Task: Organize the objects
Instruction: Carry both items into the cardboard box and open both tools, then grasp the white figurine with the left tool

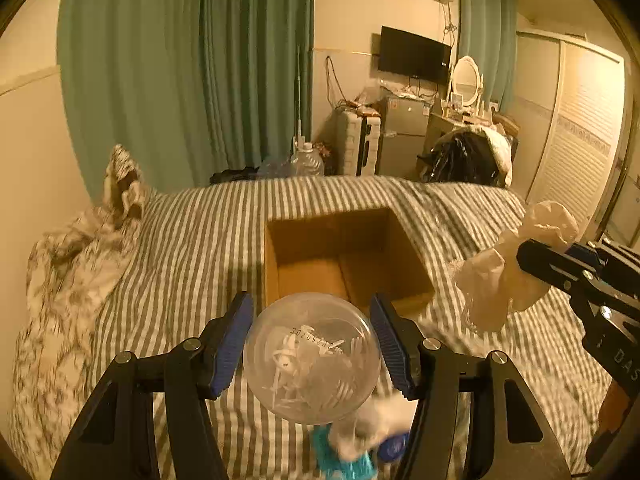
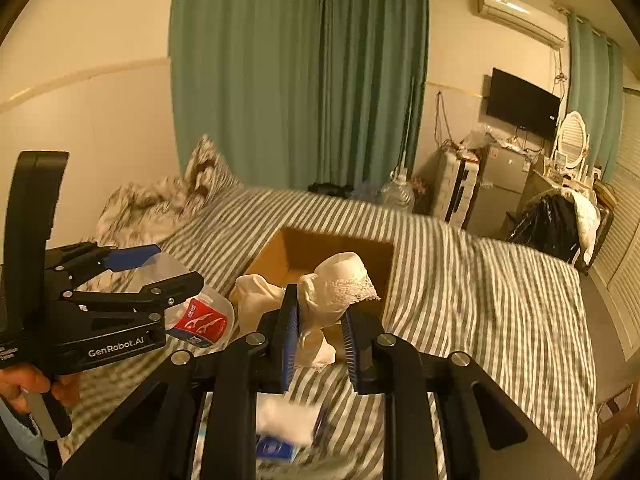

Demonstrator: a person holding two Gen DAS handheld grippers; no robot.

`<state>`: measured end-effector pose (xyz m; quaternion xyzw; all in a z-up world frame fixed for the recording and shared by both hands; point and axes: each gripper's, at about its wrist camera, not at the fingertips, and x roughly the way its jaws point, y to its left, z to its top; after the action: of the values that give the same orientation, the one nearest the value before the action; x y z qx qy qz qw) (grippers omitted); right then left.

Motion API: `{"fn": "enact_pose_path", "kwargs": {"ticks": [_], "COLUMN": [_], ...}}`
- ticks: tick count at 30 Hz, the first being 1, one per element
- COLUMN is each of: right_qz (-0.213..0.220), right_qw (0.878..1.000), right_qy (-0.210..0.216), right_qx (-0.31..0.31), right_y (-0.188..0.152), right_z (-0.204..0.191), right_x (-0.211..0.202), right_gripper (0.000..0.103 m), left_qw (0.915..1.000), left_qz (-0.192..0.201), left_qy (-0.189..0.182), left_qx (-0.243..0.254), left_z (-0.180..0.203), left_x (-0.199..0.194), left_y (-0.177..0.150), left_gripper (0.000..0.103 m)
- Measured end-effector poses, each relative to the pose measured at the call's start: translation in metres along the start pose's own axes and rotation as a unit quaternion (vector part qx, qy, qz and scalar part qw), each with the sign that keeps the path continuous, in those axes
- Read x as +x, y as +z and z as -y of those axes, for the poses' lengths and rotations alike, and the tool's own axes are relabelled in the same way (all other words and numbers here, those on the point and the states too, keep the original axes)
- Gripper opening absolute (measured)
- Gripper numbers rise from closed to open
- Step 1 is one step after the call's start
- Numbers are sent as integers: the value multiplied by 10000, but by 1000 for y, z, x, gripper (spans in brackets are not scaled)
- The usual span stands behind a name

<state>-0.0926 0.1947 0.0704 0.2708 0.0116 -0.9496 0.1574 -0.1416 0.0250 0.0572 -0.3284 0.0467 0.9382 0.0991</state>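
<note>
An open cardboard box (image 1: 344, 256) sits on the striped bed; it also shows in the right wrist view (image 2: 308, 252). My left gripper (image 1: 312, 344) is shut on a clear round jar of floss picks (image 1: 312, 360), held above the bed just short of the box. In the right wrist view the jar (image 2: 200, 320) shows its red label. My right gripper (image 2: 320, 344) is shut on a cream lace cloth (image 2: 336, 288), held over the box's near edge. The cloth (image 1: 500, 276) hangs to the right of the box in the left wrist view.
A striped sheet (image 1: 200, 248) covers the bed, with a crumpled patterned duvet (image 1: 72, 264) at the left. Small items, white and blue (image 1: 360, 440), lie on the bed under the grippers. Green curtains, a suitcase, a fridge and a dresser stand beyond the bed.
</note>
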Motion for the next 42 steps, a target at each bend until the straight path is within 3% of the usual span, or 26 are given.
{"fn": "enact_pose_path", "kwargs": {"ticks": [8,13,18,20,21,22,25,29,36,42], "right_qz": [-239,-706,-1038,-1136,-1150,-1149,-1008,-747,-305,5], "right_qw": [9990,9963,9932,9919,9916,9914,9924,9942,9974,9989], "right_qy": [119,-34,-49,-95,-108,-113,-99,-135,-228,-276], "right_qx": [364,482,531,563,586,621,704,756,618,380], "right_y": [39,30,7,1,-1,-1,4,15,27,21], "right_z": [42,60,64,66,67,68,71,72,62,45], "right_x": [78,142,181,189,190,190,180,148,65,-6], "right_gripper": [19,19,20,28,38,47,64,71,80,88], "left_qw": [9998,9995,9975,9967,9966,9964,9964,9977,9994,9993], "left_qz": [10,-287,-695,-798,-806,-819,-821,-674,-313,-72], "left_qy": [111,54,-82,-158,-189,-222,-218,-72,168,356], "left_qx": [172,130,70,5,-8,-14,32,49,25,-53], "left_z": [5,7,5,3,2,1,2,-1,-5,-11], "left_x": [62,118,169,179,179,180,173,148,78,15], "left_y": [56,58,36,29,26,24,23,29,35,19], "left_gripper": [62,62,62,62,62,62,63,80,93,102]}}
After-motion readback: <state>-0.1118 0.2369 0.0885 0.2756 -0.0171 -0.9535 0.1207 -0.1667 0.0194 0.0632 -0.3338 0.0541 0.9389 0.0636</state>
